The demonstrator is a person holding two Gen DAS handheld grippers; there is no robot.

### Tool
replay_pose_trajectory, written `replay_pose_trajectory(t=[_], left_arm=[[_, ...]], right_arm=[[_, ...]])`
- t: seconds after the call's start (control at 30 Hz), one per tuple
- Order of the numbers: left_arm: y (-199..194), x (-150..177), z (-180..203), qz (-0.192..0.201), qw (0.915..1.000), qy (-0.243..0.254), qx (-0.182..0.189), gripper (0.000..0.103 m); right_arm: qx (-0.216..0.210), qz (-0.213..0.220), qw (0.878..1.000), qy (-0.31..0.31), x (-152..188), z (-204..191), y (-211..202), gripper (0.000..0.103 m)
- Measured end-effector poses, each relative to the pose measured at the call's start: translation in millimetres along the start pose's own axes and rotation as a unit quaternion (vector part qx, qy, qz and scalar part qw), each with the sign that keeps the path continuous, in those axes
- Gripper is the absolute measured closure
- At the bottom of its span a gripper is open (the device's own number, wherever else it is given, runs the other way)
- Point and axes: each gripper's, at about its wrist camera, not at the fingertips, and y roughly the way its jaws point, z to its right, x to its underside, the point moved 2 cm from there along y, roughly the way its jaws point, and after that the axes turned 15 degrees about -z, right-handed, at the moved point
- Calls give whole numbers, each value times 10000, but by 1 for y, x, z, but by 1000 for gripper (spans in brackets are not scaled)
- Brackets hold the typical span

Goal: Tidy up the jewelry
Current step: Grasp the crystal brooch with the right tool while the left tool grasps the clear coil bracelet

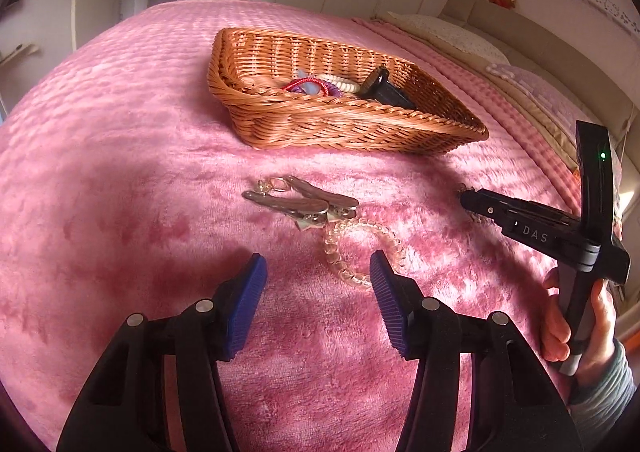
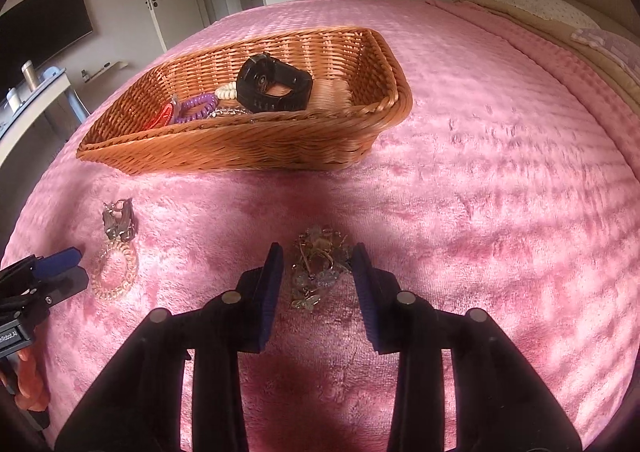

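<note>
On the pink blanket, my left gripper (image 1: pixel 318 276) stands open above bare fabric. A clear spiral hair tie (image 1: pixel 360 248) lies just ahead of its right pad (image 1: pixel 386 284), beside two silver hair clips (image 1: pixel 300 200). My right gripper (image 2: pixel 318 268) straddles a tangled cluster of beaded jewelry (image 2: pixel 318 264); the pads stand close on both sides without visibly pressing it. The wicker basket (image 2: pixel 240 148) holds a black watch (image 2: pixel 276 88), a purple spiral tie (image 2: pixel 196 104), a red band and a cream bead bracelet. The right gripper (image 1: pixel 466 199) also shows from the side, low on the blanket.
The basket (image 1: pixel 340 132) sits on the bed beyond both grippers. Pillows (image 1: pixel 448 36) line the right edge of the bed. A hand (image 1: pixel 560 328) holds the right tool. A desk with a screen (image 2: pixel 44 28) stands at the far left; wardrobes stand behind.
</note>
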Motion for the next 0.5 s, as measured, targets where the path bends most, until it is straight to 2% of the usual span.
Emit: replay_pose_trajectory(t=[0.03, 0.1, 0.17, 0.3, 0.4, 0.5], left_arm=[[1, -1, 1, -10, 10000, 10, -35, 52], [4, -3, 3, -29, 9999, 19, -132, 57], [6, -4, 4, -46, 9997, 15, -219, 63], [7, -4, 5, -40, 9999, 34, -152, 76], [8, -4, 5, -48, 9999, 66, -95, 79], [8, -4, 4, -49, 10000, 40, -50, 79]], right_arm=[[15, 8, 10000, -19, 1, -1, 0, 78], [8, 40, 10000, -41, 2, -1, -1, 90], [-59, 129, 9999, -24, 4, 0, -5, 94], [-457, 282, 9985, 123, 8, 12, -13, 96], [-878, 430, 9948, 279, 10, 24, -20, 96], [-1052, 429, 9927, 412, 12, 31, -22, 96]])
